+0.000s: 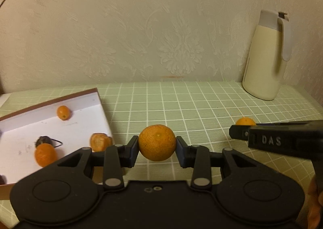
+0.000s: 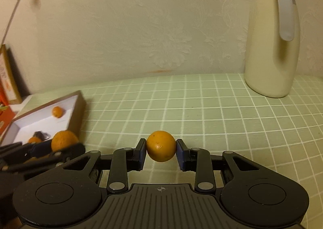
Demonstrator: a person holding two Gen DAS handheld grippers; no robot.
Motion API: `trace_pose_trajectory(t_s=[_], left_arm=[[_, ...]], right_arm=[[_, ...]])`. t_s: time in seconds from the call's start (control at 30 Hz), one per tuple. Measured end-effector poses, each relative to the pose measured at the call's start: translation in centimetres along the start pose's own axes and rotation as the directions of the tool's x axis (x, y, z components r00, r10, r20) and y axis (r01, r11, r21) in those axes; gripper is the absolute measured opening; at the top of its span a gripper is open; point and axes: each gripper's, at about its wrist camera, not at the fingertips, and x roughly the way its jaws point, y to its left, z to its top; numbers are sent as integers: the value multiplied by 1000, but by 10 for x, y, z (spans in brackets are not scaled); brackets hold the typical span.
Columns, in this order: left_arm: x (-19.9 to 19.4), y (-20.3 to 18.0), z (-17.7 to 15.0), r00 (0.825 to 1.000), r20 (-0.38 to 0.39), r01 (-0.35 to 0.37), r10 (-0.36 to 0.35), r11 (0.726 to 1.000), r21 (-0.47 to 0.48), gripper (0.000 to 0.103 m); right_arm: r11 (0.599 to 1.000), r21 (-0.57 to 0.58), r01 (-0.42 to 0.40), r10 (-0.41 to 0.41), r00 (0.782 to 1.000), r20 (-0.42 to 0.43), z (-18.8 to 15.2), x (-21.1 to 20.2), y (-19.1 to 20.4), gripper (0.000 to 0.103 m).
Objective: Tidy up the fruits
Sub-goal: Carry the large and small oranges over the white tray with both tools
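A mandarin (image 1: 157, 142) sits mid-frame, pinched by the left gripper (image 1: 157, 149); the right gripper (image 2: 160, 149) pinches a smoother orange (image 2: 160, 146). The box (image 1: 102, 106) lies lower left. Round skins could slip from the narrow pads.

A small dimpled orange citrus fruit (image 1: 157, 142) sits centre frame in the left wrist view, pinched at its sides, off the desk. A smoother orange fruit (image 2: 160, 146) is pinched likewise at the centre of the right wrist view. At lower left, the white-lined brown box (image 1: 97, 95) holds three more small orange fruits (image 1: 63, 112).
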Motion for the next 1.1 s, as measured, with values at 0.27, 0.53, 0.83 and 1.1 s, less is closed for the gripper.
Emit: trace_pose_trajectory(t_s=[0.27, 0.53, 0.83, 1.1], left_arm=[[-35, 23, -4, 998, 28, -51, 51, 999, -2, 29], [-73, 74, -13, 984, 39, -172, 175, 982, -81, 29], [-105, 131, -24, 951, 41, -297, 308, 939, -171, 29], [-118, 160, -28, 930, 38, -350, 366, 910, -222, 29]], right_arm=[[997, -35, -67, 68, 996, 53, -9, -32, 39, 32], [982, -112, -151, 163, 981, 107, -10, -44, 92, 32], [954, -190, -231, 256, 959, 121, -18, -45, 148, 32], [937, -238, -256, 293, 946, 136, -23, -38, 178, 32]])
